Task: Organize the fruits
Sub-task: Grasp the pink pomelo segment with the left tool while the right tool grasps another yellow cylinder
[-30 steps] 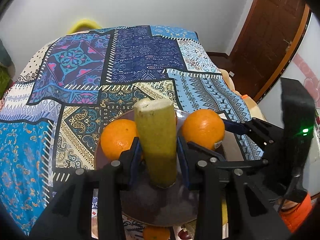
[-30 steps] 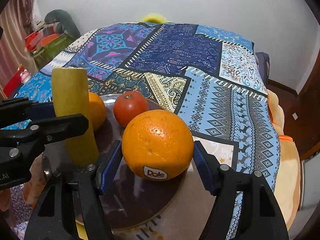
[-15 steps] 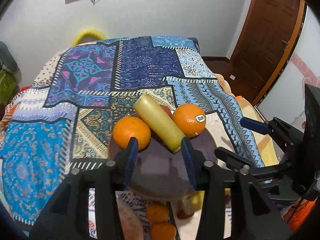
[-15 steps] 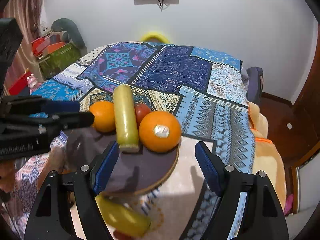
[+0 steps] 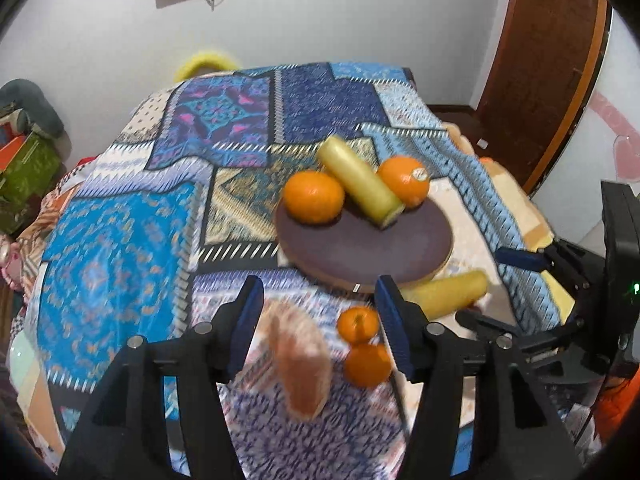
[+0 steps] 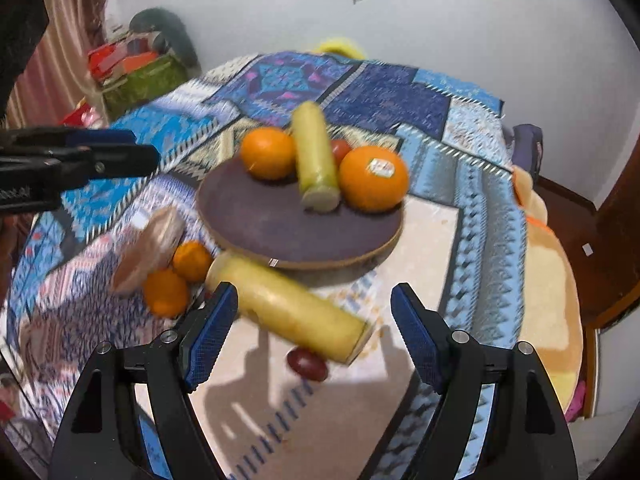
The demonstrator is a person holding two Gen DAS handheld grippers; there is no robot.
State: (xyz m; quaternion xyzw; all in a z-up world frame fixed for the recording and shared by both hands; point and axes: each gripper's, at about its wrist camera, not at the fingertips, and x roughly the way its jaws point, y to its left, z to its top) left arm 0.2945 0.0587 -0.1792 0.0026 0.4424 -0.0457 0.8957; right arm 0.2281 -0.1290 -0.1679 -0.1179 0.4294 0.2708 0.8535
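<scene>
you are holding both grippers spread wide with nothing between the pads: the left gripper (image 5: 320, 322) is hanging over the near part of the quilt (image 5: 120, 240), the right gripper (image 6: 314, 336) over the pale patch at its near right.

the plate (image 6: 280, 228) is already carrying two oranges (image 6: 374, 178) with a yellow-green cylinder (image 6: 314, 160) lying between them and a small red fruit (image 6: 340, 150) tucked behind, all crowded toward its far rim. the near half of the plate is bare, so that is where i would be putting the rest.

still waiting off the plate, by its near edge: a second yellow cylinder (image 6: 288, 310), two mandarins (image 6: 192, 261) touching each other to its left, a brownish wrapped lump (image 6: 150, 248) (too blurred to name) beside them, and a dark red fruit (image 6: 307, 364) just past the cylinder's right end.

the cylinder is lying right between the right pads, slanted across the gap, so it looks like your next pick. you should be turning the wrist until the pads are facing its long sides, closing near its middle so neither end droops, and keeping clear of the red fruit. it will likely roll, so be laying it against fruit already on the plate.
</scene>
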